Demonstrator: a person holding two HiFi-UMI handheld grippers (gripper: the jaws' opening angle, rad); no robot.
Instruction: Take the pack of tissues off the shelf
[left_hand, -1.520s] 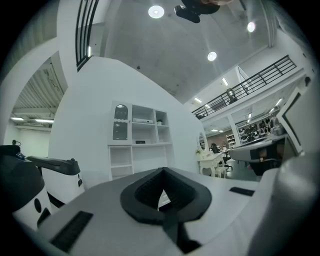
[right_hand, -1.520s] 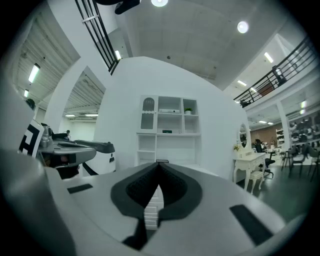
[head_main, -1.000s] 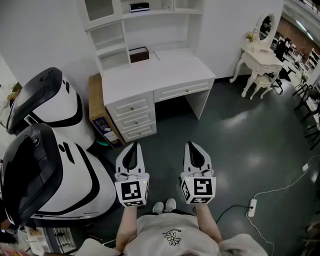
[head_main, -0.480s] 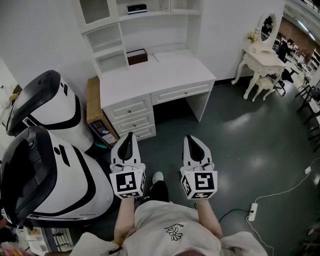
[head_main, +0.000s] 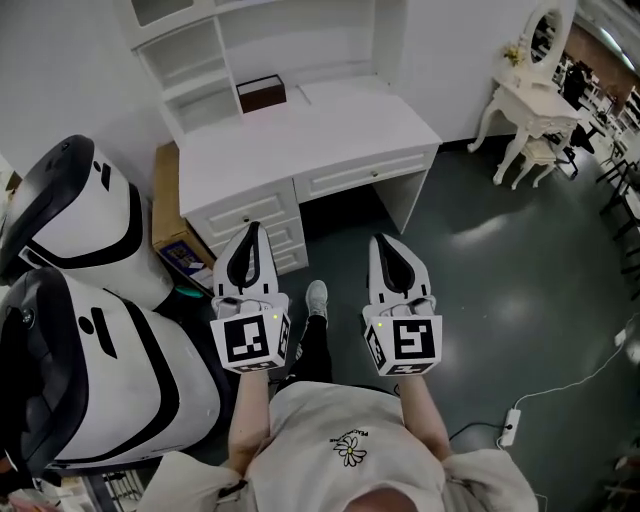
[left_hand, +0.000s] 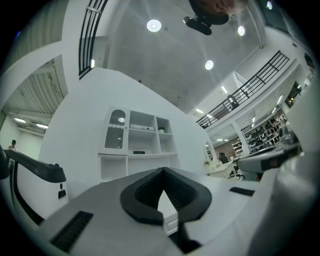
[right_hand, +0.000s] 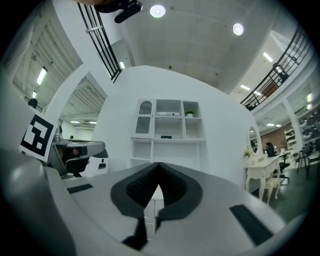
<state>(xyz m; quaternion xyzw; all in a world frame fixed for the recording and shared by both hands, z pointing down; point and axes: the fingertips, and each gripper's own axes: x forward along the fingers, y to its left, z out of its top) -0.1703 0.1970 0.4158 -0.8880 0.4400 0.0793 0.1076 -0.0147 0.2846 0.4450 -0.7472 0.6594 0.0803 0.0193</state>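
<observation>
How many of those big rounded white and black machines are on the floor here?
2. One big rounded white-and-black machine stands beside the white desk; the other sits nearer, left of the left claw. More may lie outside the frame.

Brown box (head_main: 261, 93) rests on the white desk (head_main: 320, 135).

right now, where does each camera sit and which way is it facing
Head view: on the person's head, looking steeply down at the desk and floor; shows forearms, shirt, a shoe, left gripper, right gripper.
Left gripper view: on the left gripper, looking along its shut jaws, slightly up, at the shelf unit; right gripper at the right edge.
Right gripper view: on the right gripper, same aim along its shut jaws; left gripper at the left edge.
Shared: both gripper views show the shelf unit.
</observation>
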